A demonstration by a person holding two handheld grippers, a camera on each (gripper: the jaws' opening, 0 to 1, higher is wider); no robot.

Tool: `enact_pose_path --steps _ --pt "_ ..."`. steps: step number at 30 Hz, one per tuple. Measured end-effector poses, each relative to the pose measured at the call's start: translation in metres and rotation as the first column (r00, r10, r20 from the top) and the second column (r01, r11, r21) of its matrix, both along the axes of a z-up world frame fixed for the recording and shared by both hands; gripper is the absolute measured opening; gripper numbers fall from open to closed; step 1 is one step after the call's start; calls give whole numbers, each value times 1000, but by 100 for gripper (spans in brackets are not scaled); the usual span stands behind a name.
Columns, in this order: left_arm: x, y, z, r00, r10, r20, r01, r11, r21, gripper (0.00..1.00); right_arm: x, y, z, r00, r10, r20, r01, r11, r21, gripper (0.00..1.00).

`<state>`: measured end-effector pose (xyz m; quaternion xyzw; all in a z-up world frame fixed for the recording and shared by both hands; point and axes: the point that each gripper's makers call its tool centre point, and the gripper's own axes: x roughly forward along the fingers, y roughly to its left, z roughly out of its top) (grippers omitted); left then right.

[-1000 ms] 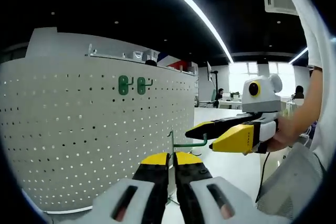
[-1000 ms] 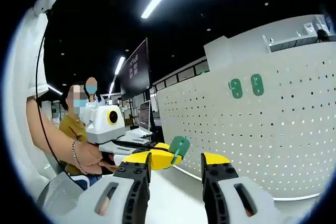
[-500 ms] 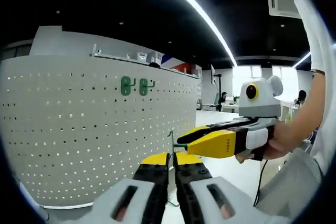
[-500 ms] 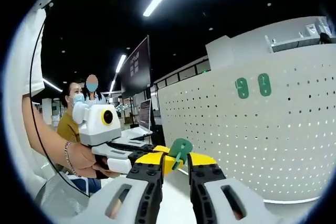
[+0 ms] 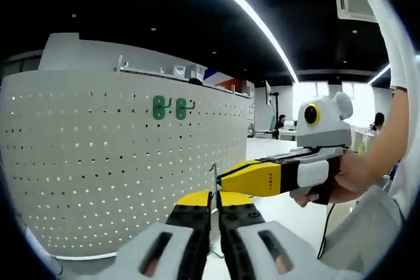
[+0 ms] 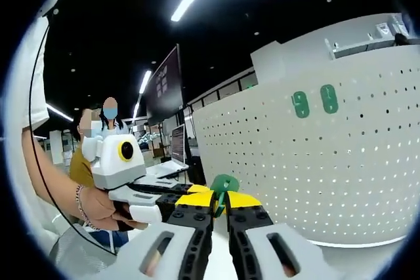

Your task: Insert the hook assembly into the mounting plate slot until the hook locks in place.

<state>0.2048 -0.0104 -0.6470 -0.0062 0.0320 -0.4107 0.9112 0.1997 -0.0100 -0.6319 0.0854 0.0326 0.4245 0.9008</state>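
Before the pegboard (image 5: 118, 162), both tools, left tool (image 5: 214, 196) and right tool (image 6: 220, 196), pinch the green hook (image 6: 224, 183) shut; uneven pulling could twist it loose.

pegboard (image 5: 118, 162): white matt perforated metal | hook (image 6: 224, 185): green glossy plastic plate

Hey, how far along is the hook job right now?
Done: two green hooks already hang on the white pegboard. In hand: both the left gripper and the right gripper are shut on a third green hook, held in the air short of the board. Left: carry it to the pegboard and push it in until it locks.
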Motion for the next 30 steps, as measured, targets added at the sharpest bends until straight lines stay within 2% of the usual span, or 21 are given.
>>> enact_pose_path --steps 2,4,12,24,28,30 --pt "0 0 0 1000 3 -4 -3 1000 -2 2 1 0 0 1000 -8 -16 9 1000 7 4" --pt "0 1 0 1000 6 -1 -6 1000 6 2 1 2 1 1000 -16 -1 16 1000 -22 3" --pt "1 3 2 1000 20 3 -20 1000 1 2 1 3 2 999 -43 -3 43 999 -20 1" --pt "0 2 4 1000 14 22 -14 1000 10 3 1 1 4 999 -31 -13 31 1000 0 0" --pt "0 1 3 1000 3 17 -3 1000 21 6 1 2 4 999 -24 -22 24 1000 2 0" --pt "-2 -1 2 1000 -10 7 10 1000 25 13 0 2 5 999 -23 -25 23 1000 8 0"
